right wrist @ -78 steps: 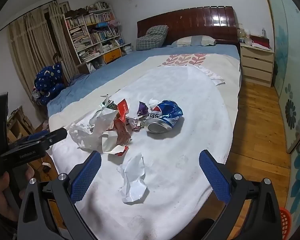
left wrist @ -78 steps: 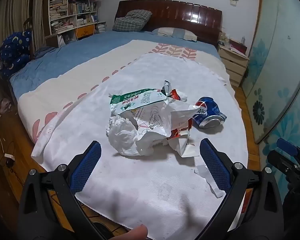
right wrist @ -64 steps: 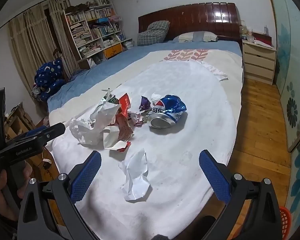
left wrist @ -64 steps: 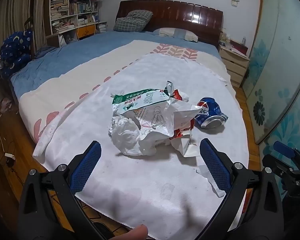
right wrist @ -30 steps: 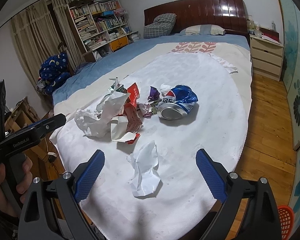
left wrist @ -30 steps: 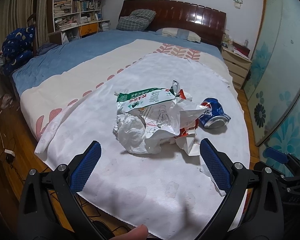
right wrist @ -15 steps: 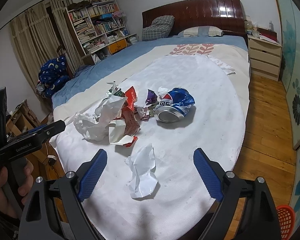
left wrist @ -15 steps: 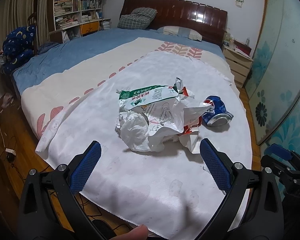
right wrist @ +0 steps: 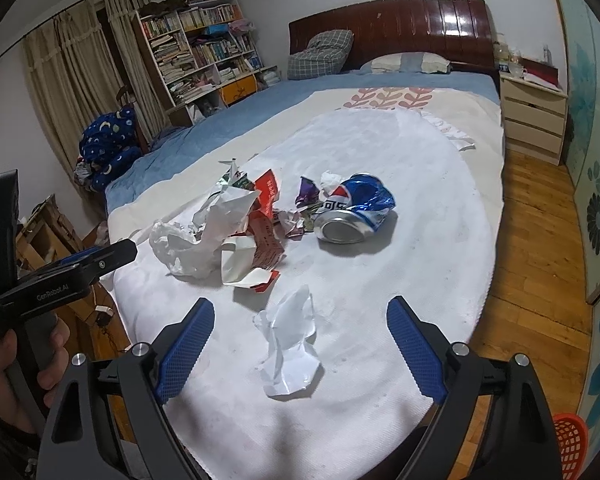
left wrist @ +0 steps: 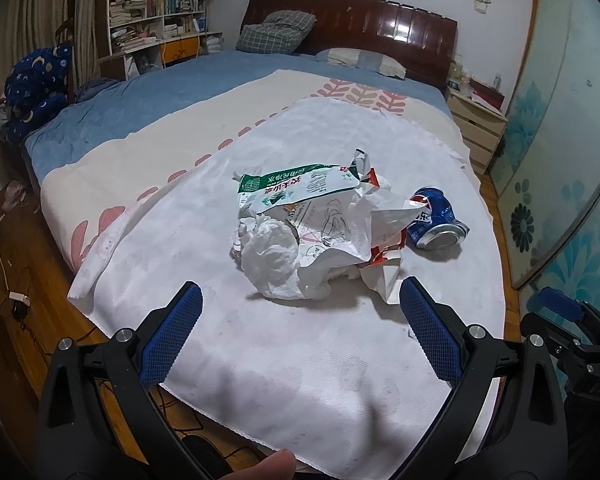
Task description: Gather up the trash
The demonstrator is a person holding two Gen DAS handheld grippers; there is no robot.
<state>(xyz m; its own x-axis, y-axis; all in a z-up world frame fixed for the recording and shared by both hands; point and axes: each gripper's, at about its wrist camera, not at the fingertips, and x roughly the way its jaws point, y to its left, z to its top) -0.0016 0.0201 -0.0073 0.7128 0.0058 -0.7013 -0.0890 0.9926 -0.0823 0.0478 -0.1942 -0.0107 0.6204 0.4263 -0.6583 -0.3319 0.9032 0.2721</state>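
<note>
Both grippers hover empty above the near edge of the white cloth (right wrist: 420, 184) spread over the bed; nothing collected yet.

Right gripper (right wrist: 300, 344): jaws spread wide, nothing between them. A crumpled white paper scrap (right wrist: 290, 344) lies centre-bottom of the right wrist view, directly ahead between the two blue pads (right wrist: 186, 344), apart from the main pile. Judged the step in hand: pick this scrap first.

Left gripper (left wrist: 298, 332): jaws likewise wide apart, empty, aimed at the crumpled white plastic bag (left wrist: 274, 260) in mid-frame of the left wrist view. On top of it lies a green-and-white wrapper (left wrist: 296, 186); a torn red-and-white carton (right wrist: 266, 236) lies beside it.

Crushed blue soda can (right wrist: 354, 212) lies on its side, right of the pile, open end toward the camera.

Orange basket (right wrist: 570, 446) shows at the lower right corner of the right wrist view, on the wooden floor; probably the bin.

Notes for doing it well:
- Descend straight so both pads straddle the scrap's raised ridge.
- Close low enough to catch paper, but avoid pinching the cloth beneath.
- Paper is light and springy; close fully before lifting.
</note>
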